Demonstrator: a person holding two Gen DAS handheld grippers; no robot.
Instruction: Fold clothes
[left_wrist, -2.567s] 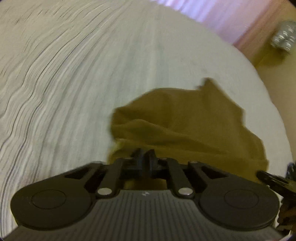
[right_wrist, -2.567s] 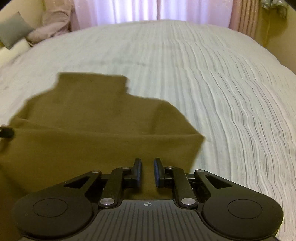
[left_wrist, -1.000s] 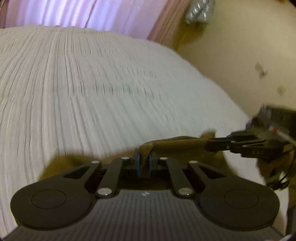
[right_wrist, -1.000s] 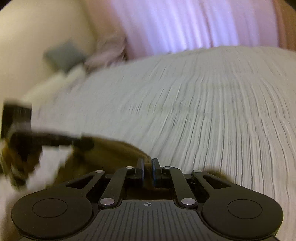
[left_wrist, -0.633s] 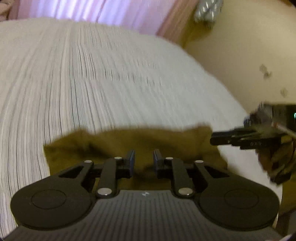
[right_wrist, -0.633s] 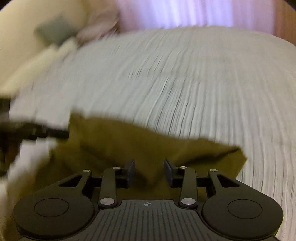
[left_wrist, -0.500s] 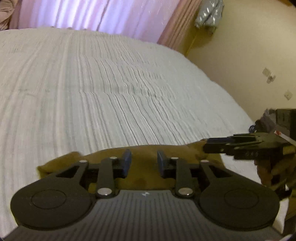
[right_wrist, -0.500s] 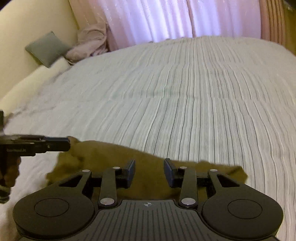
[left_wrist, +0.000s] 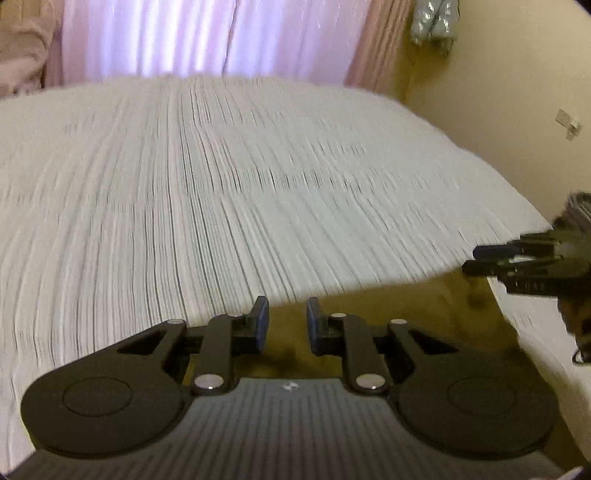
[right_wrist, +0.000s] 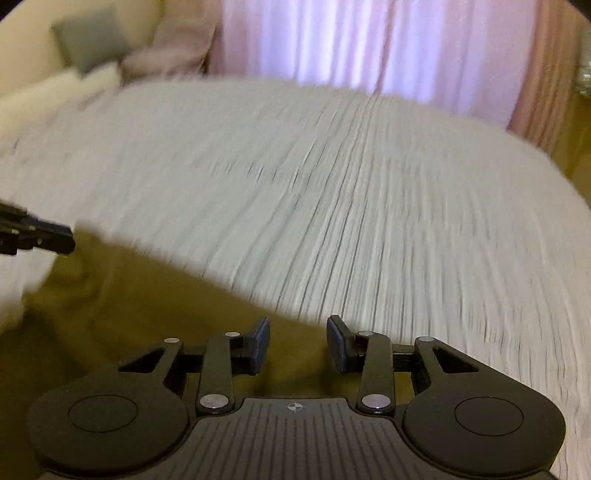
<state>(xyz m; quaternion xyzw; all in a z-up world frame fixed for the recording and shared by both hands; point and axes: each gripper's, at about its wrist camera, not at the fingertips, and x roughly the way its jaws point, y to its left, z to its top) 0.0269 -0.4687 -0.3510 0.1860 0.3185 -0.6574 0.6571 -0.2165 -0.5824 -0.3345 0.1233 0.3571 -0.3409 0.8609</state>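
While both tools hang low over the bed (left_wrist: 221, 192), the olive-brown garment (left_wrist: 406, 314) lies spread on the striped white bedspread near the bed's closest edge. From the left wrist view, the left gripper (left_wrist: 287, 324) has its fingers parted with a clear gap, nothing between them, and the garment's far edge shows just beyond and beneath the fingertips. At the bed's right side in that view, the right gripper (left_wrist: 471, 260) reaches in over the garment's far right corner. From the right wrist view, the right gripper (right_wrist: 297, 343) is likewise released, its fingers spread apart over the cloth, gripping nothing. The garment (right_wrist: 129, 302) stretches from under those fingers toward the bed's left side, where the left gripper (right_wrist: 70, 238) pokes in above its corner. Beyond the bed's far edge hang pink curtains (right_wrist: 351, 44), and a grey cushion (right_wrist: 88, 38) sits at the bed's far left corner. Motion blur smears the bedspread's stripes.
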